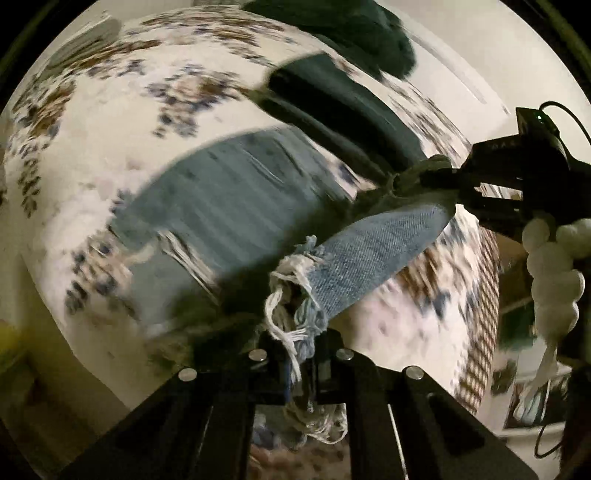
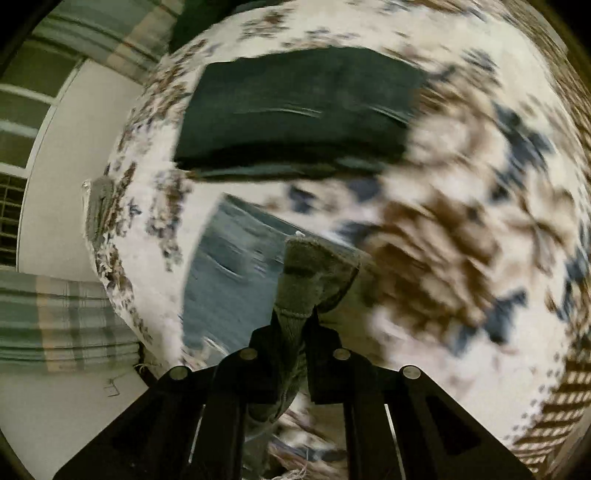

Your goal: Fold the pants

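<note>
Light blue jeans with a frayed white hem lie partly on a floral bedspread. My left gripper is shut on the frayed hem of a leg and holds it lifted above the bed. My right gripper is shut on a bunched edge of the jeans, also lifted; it also shows in the left wrist view at the right, gripping the same fabric. The rest of the jeans hangs blurred below.
A folded dark green garment lies on the bed beyond the jeans, also in the left wrist view. A dark pile sits farther back. Plaid curtains and a white wall are left. A white bead bracelet is on the wrist.
</note>
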`<state>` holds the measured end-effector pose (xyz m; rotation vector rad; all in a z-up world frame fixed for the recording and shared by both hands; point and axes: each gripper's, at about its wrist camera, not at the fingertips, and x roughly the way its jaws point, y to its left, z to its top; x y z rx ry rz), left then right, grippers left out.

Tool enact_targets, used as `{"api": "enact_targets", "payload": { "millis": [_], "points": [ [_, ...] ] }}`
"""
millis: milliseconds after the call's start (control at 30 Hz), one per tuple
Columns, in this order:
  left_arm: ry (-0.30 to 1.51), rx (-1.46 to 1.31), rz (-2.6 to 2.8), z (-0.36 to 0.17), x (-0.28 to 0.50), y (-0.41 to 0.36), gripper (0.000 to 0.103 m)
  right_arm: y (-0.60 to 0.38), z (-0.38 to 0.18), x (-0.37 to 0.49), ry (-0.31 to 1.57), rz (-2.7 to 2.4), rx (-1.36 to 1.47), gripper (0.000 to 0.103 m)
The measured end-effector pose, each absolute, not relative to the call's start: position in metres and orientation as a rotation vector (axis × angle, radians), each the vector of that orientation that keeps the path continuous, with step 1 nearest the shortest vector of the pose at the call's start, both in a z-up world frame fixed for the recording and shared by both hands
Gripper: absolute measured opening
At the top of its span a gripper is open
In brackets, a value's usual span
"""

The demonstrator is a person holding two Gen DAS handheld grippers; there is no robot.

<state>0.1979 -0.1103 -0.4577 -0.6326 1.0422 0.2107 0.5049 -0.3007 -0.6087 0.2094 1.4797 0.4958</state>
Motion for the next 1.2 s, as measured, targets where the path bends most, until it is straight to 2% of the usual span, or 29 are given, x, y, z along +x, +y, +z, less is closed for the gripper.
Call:
{"api": "enact_targets", "payload": {
  "millis": [167,333,467,500,533,567,600,633,667,700,833,967,1200],
  "points": [
    [1.044,-0.707,0.306,-0.494,0.217,-0.042,0.005,-0.196,-0.612,0.525,1.479,0.512,0.123,0.010],
    [1.092,-0.793,0.329,-0.548,0.232,0.016,0.009,-0.109,-0.660,0.545,1.536,0.454,0.033,0.010],
    [1.091,-0.917,0.286,-0.568,0.225,0.031,0.012,-0.070,-0.696,0.553,1.567,0.405,-0.074,0.012],
    [1.067,-0.921,0.287,-0.565,0.218,0.033,0.024,-0.062,-0.703,0.554,1.586,0.401,-0.092,0.016],
    [1.047,-0.916,0.300,-0.560,0.212,0.033,0.034,-0.060,-0.706,0.555,1.601,0.418,-0.078,0.027],
    [1.024,-0.920,0.312,-0.555,0.205,0.035,0.066,-0.061,-0.707,0.556,1.613,0.439,-0.056,0.035],
    [0.988,-0.944,0.312,-0.550,0.196,0.040,0.095,-0.059,-0.706,0.555,1.637,0.485,-0.026,0.056],
    [0.955,-0.969,0.321,-0.545,0.186,0.044,0.101,-0.059,-0.703,0.555,1.650,0.523,-0.003,0.068],
    [0.931,-0.982,0.343,-0.541,0.176,0.048,0.102,-0.061,-0.697,0.553,1.648,0.561,0.027,0.087],
    [0.911,-1.000,0.368,-0.536,0.165,0.051,0.102,-0.065,-0.689,0.549,1.632,0.582,0.047,0.096],
    [0.838,-1.052,0.448,-0.524,0.134,0.042,0.102,-0.094,-0.661,0.534,1.575,0.607,0.032,0.096],
    [0.837,-1.171,0.507,-0.535,0.112,-0.001,0.102,-0.153,-0.649,0.521,1.579,0.572,0.030,0.096],
    [0.784,-1.564,0.654,-0.581,0.091,-0.071,0.102,-0.236,-0.704,0.516,1.678,0.535,0.092,0.096]
  ]
}}
